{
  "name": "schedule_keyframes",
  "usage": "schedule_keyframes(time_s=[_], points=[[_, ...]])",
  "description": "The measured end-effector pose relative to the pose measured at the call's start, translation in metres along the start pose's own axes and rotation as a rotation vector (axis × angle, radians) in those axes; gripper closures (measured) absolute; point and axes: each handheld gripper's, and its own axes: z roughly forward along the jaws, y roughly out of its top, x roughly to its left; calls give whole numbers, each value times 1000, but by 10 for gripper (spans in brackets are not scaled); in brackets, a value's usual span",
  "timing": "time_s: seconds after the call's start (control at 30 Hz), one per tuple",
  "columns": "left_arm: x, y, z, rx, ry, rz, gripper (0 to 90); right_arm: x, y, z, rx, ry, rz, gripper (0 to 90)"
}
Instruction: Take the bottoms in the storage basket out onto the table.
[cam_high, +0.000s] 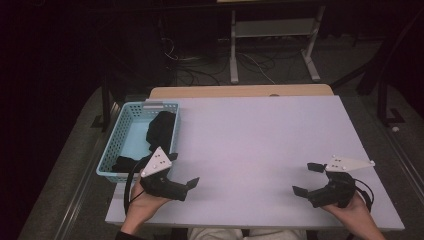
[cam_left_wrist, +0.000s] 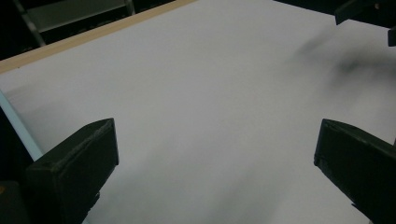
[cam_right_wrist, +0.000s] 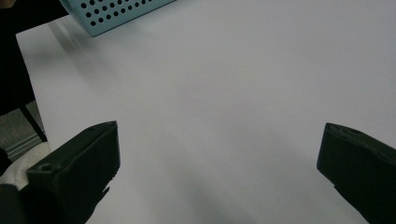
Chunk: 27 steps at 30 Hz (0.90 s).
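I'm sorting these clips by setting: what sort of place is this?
Probably a lab or workshop recording station: a bare white table, loose cables on the dark floor, and a light-blue perforated plastic basket of black cloth.

Looks like a lab or test room, not a home. Plain white table (cam_high: 260, 145) on a wood base, sitting on grey carpet floor (cam_high: 65, 170). Dark unlit surroundings behind it. Loose cables (cam_high: 200, 65) run across the floor at the back, next to a white metal stand frame (cam_high: 272, 45). One light-blue perforated plastic basket (cam_high: 116, 137) on the table's left edge holds dark cloth (cam_high: 161, 129).
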Motion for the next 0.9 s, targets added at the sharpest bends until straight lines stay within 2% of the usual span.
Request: schedule_keyframes(time_s=[0.3,0.9], points=[[6,7,-3,18,6,-5,1,0,0,0,2,-2,-2,0],[15,22,-12,43,18,10,1,0,0,1,3,3,-2,0]])
